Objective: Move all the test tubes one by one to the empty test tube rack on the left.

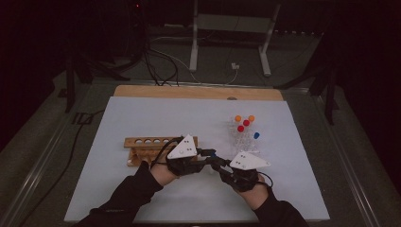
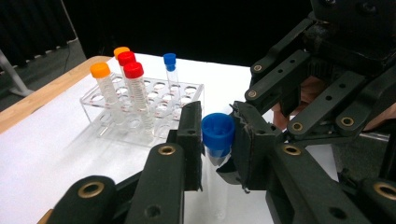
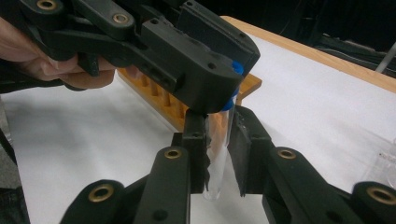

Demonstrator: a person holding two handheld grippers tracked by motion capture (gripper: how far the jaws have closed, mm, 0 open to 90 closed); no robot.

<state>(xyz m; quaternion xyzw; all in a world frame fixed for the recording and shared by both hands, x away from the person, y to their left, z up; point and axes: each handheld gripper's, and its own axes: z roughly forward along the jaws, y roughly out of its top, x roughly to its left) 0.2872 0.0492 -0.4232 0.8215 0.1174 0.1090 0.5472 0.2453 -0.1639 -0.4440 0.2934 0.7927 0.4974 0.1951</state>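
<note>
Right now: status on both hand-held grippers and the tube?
Left hand-held gripper shut on blue cap. Right hand-held gripper shut on tube body. Wooden rack and clear rack nearby, nothing blocking.

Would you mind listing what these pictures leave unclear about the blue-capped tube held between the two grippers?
- Blue cap: in the right gripper view, mostly covered by the left gripper.
- Tube bottom: in the left gripper view, cut off by the lower edge.
- Tube contents: clear wall; cannot tell in either gripper view.
- Grip of the right gripper: in the high view, too small and dark.
- Wooden rack: its near end is hidden by the left hand.
</note>
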